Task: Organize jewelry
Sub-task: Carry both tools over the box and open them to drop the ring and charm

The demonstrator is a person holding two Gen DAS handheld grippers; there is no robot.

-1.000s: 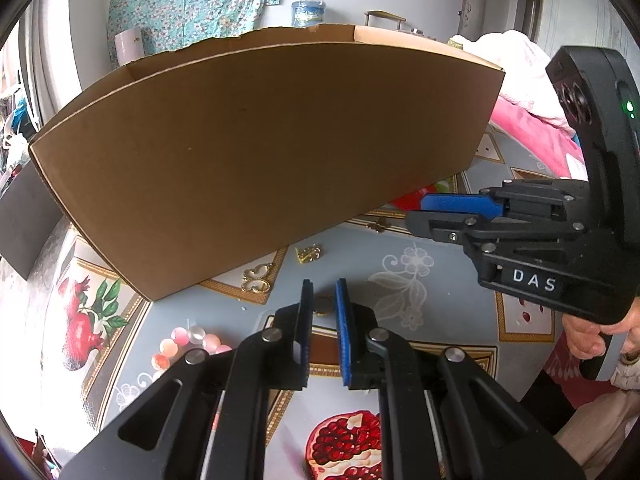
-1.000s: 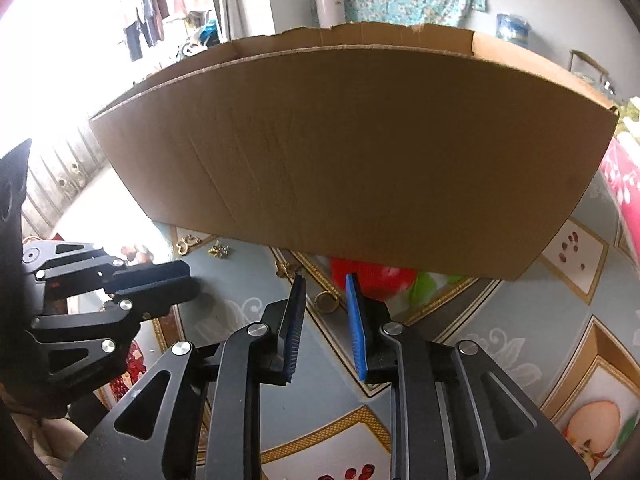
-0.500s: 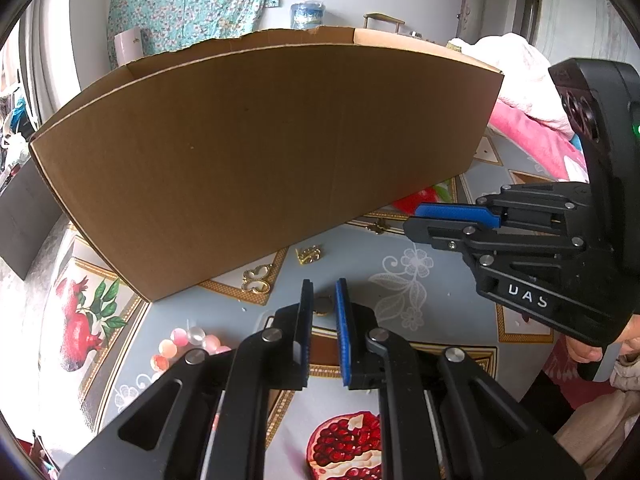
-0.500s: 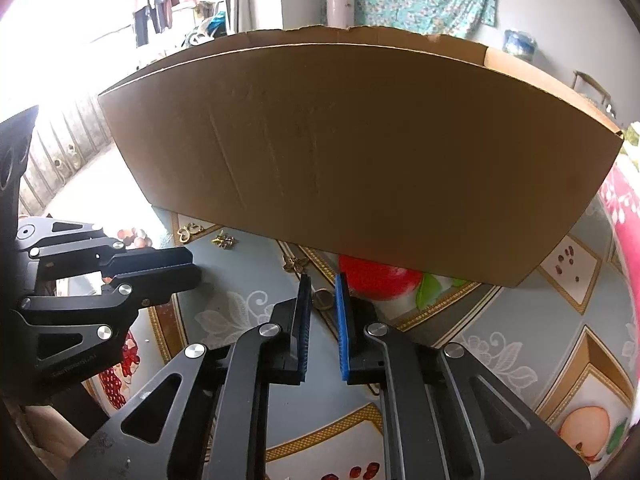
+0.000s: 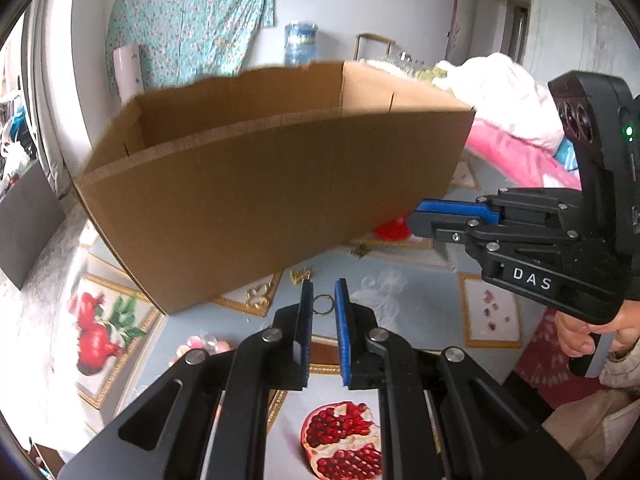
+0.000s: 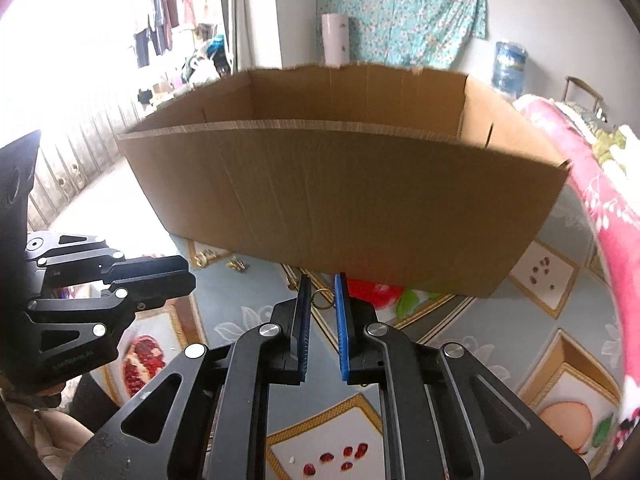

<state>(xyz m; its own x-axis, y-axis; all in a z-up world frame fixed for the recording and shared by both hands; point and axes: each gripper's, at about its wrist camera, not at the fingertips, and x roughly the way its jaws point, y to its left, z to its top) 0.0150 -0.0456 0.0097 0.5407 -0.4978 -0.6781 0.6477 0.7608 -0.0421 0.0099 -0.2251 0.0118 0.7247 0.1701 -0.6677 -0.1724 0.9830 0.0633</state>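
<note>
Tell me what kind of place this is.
Most likely a room in a home, not a lab. A floral cloth hangs on the wall, clothes hang by the window, pink bedding lies to one side, and a cardboard box sits on a fruit-print tablecloth.

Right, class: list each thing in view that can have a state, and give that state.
Left gripper: shut on left ring.
Right gripper: jaws just closed, shut on right ring.
Box: upright, top open.
Charm: loose on table, beside box.
</note>
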